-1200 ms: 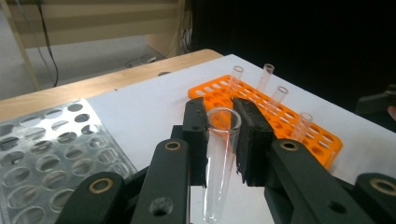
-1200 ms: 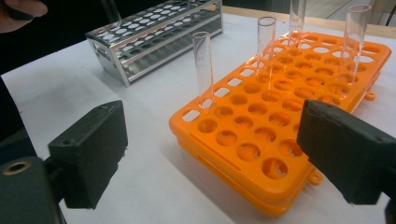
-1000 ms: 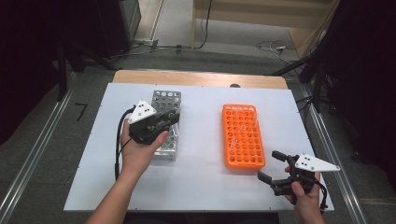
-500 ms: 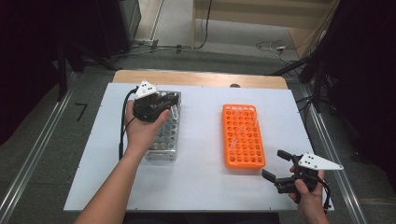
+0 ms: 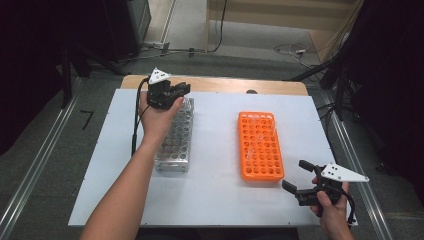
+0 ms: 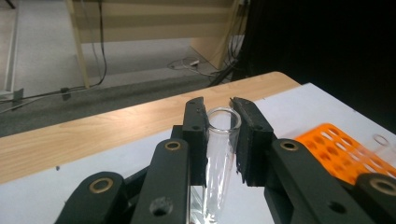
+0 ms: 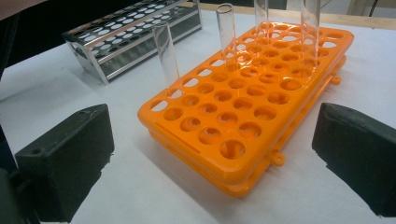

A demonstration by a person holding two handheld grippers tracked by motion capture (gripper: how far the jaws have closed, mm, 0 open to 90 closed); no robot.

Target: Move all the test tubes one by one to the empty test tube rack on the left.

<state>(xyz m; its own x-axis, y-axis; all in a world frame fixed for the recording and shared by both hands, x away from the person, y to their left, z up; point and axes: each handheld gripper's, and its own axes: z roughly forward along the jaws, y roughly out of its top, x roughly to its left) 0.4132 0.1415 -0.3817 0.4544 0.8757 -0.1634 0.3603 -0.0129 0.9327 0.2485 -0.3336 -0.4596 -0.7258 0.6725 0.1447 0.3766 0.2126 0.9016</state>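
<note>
- Tube, clear glass, open-mouthed, is clamped between my left gripper jaws, long axis upright, mouth just above the pad tips.
- Left gripper sits over the far end of the grey metal perforated rack, near the table's back edge.
- Orange plastic tube rack lies to my right of the held tube, well apart; a few clear tubes stand at its far end.
- Right gripper, jaws wide and empty, rests just beside the orange rack's near right corner, nearer to it than my left.
- Judged next: carry the tube rightward, keep it vertical over a free hole.
</note>
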